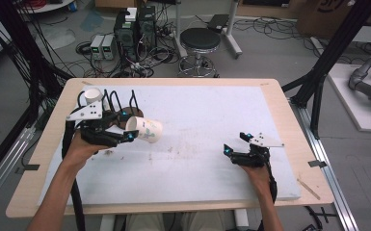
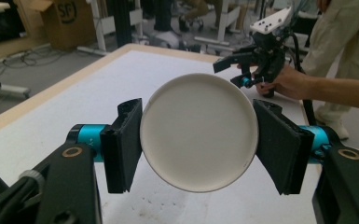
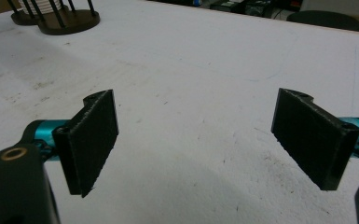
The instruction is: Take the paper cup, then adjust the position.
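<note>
Holding a white paper cup (image 1: 144, 129) on its side above the left part of the bench (image 1: 279, 103), with the left gripper (image 1: 125, 132) closed on the cup's base and the open mouth pointing toward the bench's middle. Seen along the left gripper's jaws: round cup bottom (image 2: 198, 132) clamped between both pads. Resting near the right edge of the bench, right gripper (image 1: 236, 143) with jaws spread wide and nothing between them. Standing at the far left corner, dark cup rack (image 1: 118, 103) with upright rods.
</note>
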Available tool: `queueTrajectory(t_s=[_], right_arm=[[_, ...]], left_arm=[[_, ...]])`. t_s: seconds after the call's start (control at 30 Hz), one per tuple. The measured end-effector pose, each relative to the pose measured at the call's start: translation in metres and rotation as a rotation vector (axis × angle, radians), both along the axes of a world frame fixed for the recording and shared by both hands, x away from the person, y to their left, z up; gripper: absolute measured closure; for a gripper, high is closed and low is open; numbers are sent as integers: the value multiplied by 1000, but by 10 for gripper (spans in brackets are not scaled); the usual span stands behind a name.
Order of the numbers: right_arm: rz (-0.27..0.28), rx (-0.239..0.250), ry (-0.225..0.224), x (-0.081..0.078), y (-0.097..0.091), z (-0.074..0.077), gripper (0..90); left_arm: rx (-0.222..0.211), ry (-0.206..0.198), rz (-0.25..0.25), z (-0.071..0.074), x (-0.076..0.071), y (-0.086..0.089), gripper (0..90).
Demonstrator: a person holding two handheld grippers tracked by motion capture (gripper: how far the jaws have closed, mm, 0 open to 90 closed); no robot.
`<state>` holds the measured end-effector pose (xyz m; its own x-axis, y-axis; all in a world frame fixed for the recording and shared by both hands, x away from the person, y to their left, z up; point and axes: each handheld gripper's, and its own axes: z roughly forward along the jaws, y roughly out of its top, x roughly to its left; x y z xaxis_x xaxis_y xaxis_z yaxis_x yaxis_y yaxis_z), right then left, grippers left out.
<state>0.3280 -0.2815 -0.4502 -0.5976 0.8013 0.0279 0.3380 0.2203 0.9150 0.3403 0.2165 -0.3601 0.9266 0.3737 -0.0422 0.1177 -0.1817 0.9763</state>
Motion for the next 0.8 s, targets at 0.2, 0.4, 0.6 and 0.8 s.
queueTrajectory(t_s=[0.2, 0.4, 0.6, 0.8], right_arm=[[1, -5, 0, 0, 0, 0, 151], [2, -5, -2, 0, 0, 0, 151], [1, -2, -2, -1, 0, 0, 151], [2, -2, -2, 0, 0, 0, 151]], left_arm=[[-31, -10, 22, -18, -7, 6, 361], [-29, -7, 28, -27, -5, 8, 361], [-50, -10, 39, -33, -7, 11, 360], [-50, -13, 38, -33, -6, 12, 360]])
